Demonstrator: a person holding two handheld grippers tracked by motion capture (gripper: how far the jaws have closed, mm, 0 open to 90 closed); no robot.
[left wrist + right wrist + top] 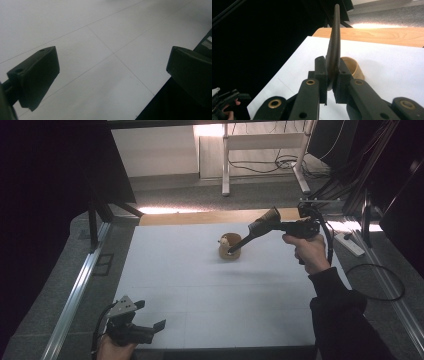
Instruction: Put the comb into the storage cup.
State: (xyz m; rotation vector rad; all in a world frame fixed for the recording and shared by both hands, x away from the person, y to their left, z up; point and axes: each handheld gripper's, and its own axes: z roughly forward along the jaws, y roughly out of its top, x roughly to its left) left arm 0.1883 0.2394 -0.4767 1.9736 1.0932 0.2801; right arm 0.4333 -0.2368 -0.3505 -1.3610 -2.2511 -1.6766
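The left claw (150,325) idles gaping at the tabletop's (210,300) near edge. The right claw (330,83) pinches a dark wooden spoon (333,50), its far end dipping into the small wooden bowl (230,247) mid-table. Whatever's inside looks yet to be scooped out.

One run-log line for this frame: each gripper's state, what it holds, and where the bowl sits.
left gripper: open, holds nothing | right gripper: shut on dark spoon, handle end in wooden bowl | wooden bowl: mid-table, on white table
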